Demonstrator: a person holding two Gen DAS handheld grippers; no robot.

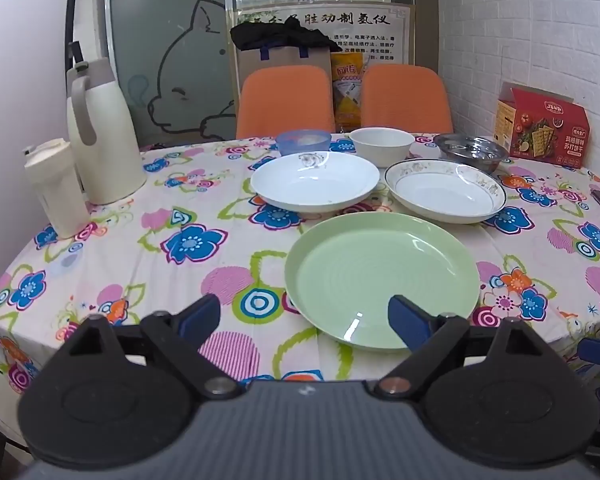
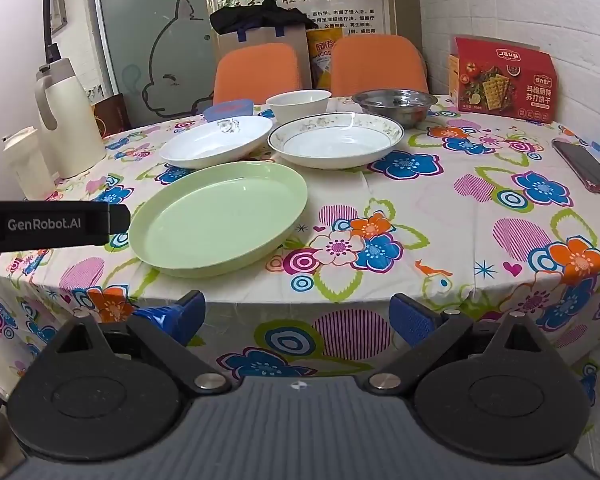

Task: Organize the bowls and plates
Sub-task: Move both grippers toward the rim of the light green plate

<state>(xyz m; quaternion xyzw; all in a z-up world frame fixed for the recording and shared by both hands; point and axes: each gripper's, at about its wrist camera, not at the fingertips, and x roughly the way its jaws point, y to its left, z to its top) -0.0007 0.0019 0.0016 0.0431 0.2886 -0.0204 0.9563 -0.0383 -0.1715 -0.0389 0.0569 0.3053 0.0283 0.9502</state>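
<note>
1. Plates and bowls all lie apart on the table [image 1: 148,216], none stacked, so by my judgement the organizing has not begun and every piece is still to be gathered
2. Nearest is the green plate [image 1: 380,276], just ahead of the left gripper [image 1: 304,320] and a little to its right, its near rim reaching the gripper's right finger without being held
3. Beyond it sit the white plate [image 1: 316,180] and the gold-rimmed plate [image 1: 446,190], side by side; farther still stand the blue bowl [image 1: 303,141], the white bowl [image 1: 381,145] and the steel bowl [image 1: 471,151] in a row
4. Left gripper is spread wide and empty; the right gripper [image 2: 296,320] is likewise released, hanging off the table's near edge with the green plate ahead to its left
5. Right wrist view alone shows a phone [image 2: 586,168] far to its right and the left device's dark body at its left; only the left view shows the blue bowl's inside and the small white bottle [image 1: 56,188] plainly beside the thermos [image 1: 100,136]
</note>
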